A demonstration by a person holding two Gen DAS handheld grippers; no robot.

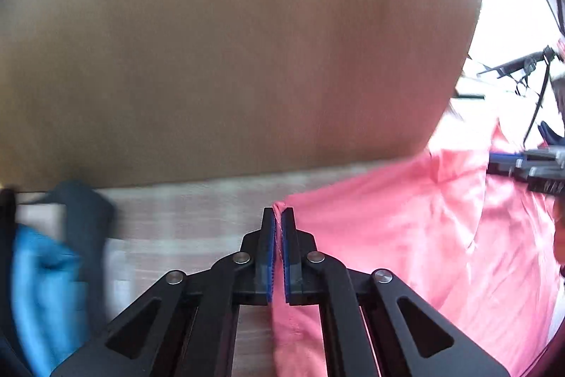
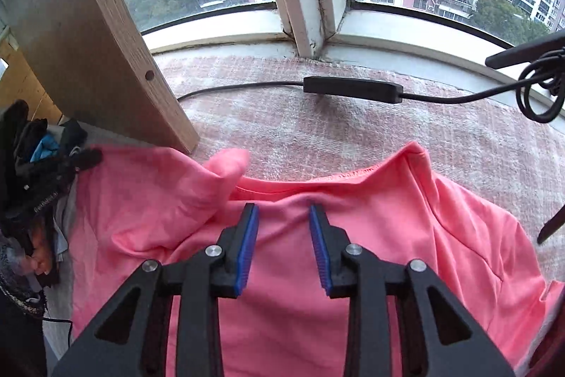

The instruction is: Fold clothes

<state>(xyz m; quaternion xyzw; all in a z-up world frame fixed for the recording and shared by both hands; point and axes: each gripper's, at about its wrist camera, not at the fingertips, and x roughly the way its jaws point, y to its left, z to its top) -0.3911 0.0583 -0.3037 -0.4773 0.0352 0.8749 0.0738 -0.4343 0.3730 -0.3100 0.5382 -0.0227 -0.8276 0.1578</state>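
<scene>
The left claw (image 1: 278, 218) is clamped tight on a pinched edge of the pink shirt (image 1: 388, 235), the fabric squeezed between its blue pads (image 1: 270, 257), a grip that appears meant to anchor one side of the garment while it is arranged for folding. The right claw (image 2: 284, 218) stands partly open above the shirt's middle, just short of the neckline (image 2: 293, 189), with cloth beneath the gap but nothing gripped; it seems poised either to take a fresh hold or to smooth the fabric. The shirt itself lies rumpled across a pale woven cover on the tabletop (image 2: 335, 129), one sleeve (image 2: 226, 165) bunched upward near the foot of a wooden panel (image 2: 106, 41). Beyond it, a black cable with an inline box (image 2: 353, 89) runs along the window sill (image 2: 406, 37), well clear of the garment. To the left claw's side, blue and dark clothes (image 1: 46, 271) wait in a heap, probably next in line.
</scene>
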